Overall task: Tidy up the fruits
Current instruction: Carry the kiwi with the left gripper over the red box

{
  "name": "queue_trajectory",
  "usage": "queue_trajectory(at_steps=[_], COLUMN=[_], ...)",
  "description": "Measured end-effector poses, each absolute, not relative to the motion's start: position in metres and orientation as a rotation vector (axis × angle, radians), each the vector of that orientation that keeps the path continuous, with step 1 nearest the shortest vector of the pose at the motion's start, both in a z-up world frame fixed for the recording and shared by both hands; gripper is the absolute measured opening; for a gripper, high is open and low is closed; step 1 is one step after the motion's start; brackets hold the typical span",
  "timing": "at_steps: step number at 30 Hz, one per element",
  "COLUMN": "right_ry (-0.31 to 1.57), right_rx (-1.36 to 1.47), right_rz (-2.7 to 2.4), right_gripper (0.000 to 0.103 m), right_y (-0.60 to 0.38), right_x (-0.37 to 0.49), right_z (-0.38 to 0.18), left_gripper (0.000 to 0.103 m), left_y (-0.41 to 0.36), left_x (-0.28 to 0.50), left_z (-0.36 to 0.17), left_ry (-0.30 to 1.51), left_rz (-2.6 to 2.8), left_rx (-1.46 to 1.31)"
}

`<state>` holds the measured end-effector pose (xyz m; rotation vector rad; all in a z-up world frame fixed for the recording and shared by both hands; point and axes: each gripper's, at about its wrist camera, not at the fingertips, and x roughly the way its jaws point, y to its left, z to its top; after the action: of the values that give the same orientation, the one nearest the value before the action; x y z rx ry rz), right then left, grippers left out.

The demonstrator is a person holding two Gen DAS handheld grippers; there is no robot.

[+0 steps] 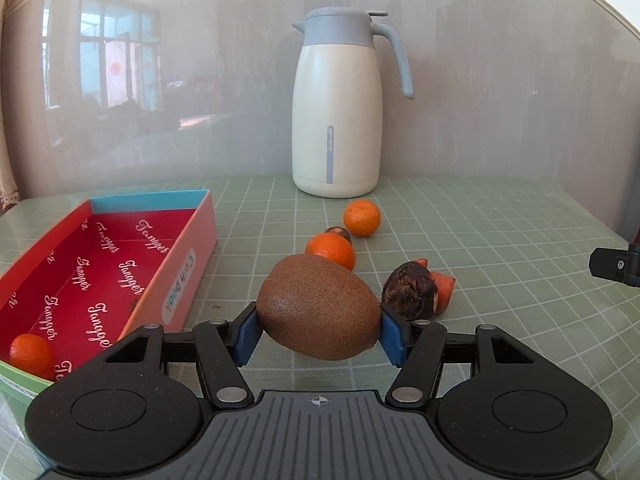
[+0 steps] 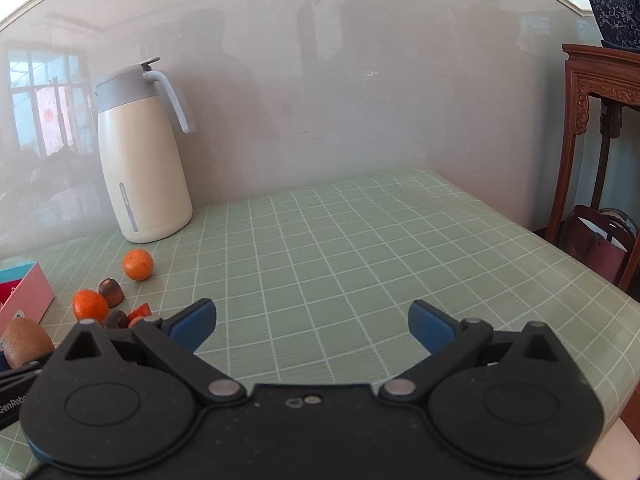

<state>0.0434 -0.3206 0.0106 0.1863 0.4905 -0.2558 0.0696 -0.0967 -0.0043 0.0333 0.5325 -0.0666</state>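
left view: left claw (image 1: 320, 330) grips kiwi (image 1: 319, 307) | right view: right claw (image 2: 312, 326) agape

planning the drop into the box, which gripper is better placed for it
Left. The left gripper already clamps the kiwi, and the red box sits just to its left. The right gripper is open, holding nothing, over bare table away from the box.

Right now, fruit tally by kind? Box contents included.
Mandarins: 3 (box, table)
Kiwi: 1, in the left gripper
Dark brown chestnut-like pieces: 2
Carrot pieces: 2
Total: 8
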Motion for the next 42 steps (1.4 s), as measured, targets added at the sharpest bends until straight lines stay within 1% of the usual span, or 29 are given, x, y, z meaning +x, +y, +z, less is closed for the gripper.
queue_trajectory(at_steps=[13,29,42], right_ry=[0.485,0.476,0.471], right_rx=[0.150,0.097,0.088], right_rz=[-0.197,-0.100,-0.040], right_gripper=[0.103,0.103,0.103], right_y=[-0.287,-0.233,-0.207], right_x=[0.053,0.063,0.068], right_z=[0.014,0.020,0.022], left_gripper=[0.060,0.060,0.060], left_y=[-0.053,0.013,0.067], left_x=[0.057,0.045,0.055], left_z=[0.019,0.032,0.032], left_ry=[0.482,0.444,0.474], left_rz=[-0.009,0.125,0.226], left_rx=[0.004,-0.015,-0.067])
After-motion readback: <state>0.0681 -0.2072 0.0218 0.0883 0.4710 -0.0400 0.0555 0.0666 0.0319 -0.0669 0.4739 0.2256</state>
